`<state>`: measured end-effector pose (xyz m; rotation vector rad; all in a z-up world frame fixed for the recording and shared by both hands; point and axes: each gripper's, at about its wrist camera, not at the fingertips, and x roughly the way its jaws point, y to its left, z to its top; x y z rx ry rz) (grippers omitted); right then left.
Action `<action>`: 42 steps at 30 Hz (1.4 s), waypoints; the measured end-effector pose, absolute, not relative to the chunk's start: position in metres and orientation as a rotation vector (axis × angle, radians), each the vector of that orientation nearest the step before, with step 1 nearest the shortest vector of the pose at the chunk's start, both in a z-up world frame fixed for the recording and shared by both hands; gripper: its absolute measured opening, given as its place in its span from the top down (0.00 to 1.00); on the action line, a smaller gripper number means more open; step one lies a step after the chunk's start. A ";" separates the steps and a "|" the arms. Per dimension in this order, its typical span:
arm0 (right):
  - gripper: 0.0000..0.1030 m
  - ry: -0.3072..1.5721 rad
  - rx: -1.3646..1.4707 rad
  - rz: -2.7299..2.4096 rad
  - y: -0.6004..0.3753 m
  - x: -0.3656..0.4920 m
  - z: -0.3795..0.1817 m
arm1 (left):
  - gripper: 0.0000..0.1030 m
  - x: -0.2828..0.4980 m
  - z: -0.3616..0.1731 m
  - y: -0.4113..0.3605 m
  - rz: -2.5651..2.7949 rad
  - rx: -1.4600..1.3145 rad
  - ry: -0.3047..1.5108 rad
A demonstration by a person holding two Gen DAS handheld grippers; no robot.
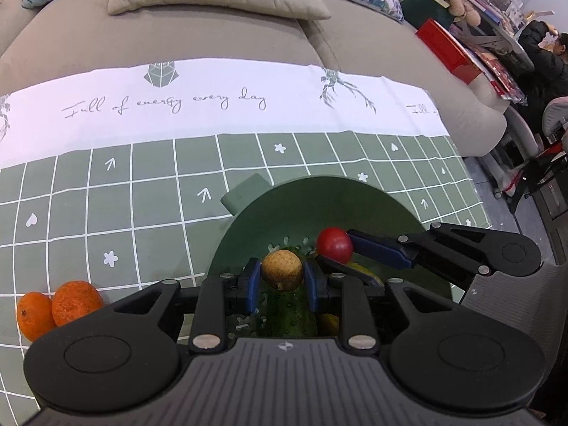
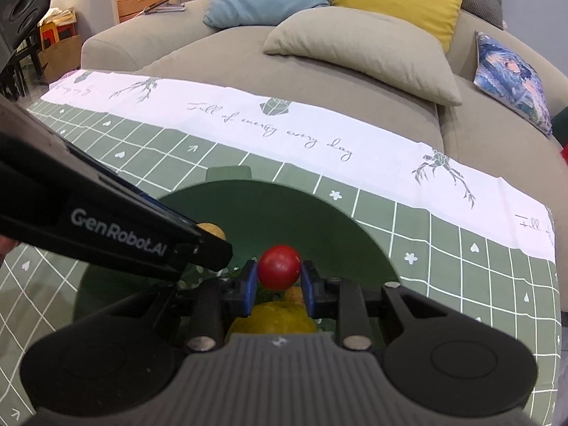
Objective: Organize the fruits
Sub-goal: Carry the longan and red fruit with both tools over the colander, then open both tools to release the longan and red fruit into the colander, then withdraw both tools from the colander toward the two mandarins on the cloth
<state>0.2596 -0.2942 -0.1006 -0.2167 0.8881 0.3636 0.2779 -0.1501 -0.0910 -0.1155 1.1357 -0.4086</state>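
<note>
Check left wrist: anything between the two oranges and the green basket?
Nothing: in the left wrist view only bare checked cloth lies between the two oranges and the green basket.

**Occlusions and cut-offs**

Your left gripper point(image 1: 282, 277) body covers the near half of the green bowl point(image 1: 319, 198); the cucumber point(image 1: 291, 314) under it shows only a middle strip. In the right wrist view, the left gripper hides most of the tan fruit point(image 2: 212, 230), and the yellow fruit point(image 2: 273, 319) is half masked. One orange point(image 1: 33, 314) is partly covered.
</note>
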 end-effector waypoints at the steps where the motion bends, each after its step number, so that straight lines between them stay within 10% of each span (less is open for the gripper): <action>1: 0.79 0.891 -0.218 0.364 -0.294 0.260 -0.102 | 0.72 0.279 -0.093 -0.150 -0.406 -0.115 1.138; 30: 0.65 0.815 -0.208 0.336 -0.277 0.213 -0.051 | 0.63 0.235 -0.031 -0.114 -0.403 -0.065 1.023; 42: 0.43 0.783 -0.113 0.354 -0.229 0.151 -0.043 | 0.61 0.170 -0.018 -0.064 -0.337 0.039 0.910</action>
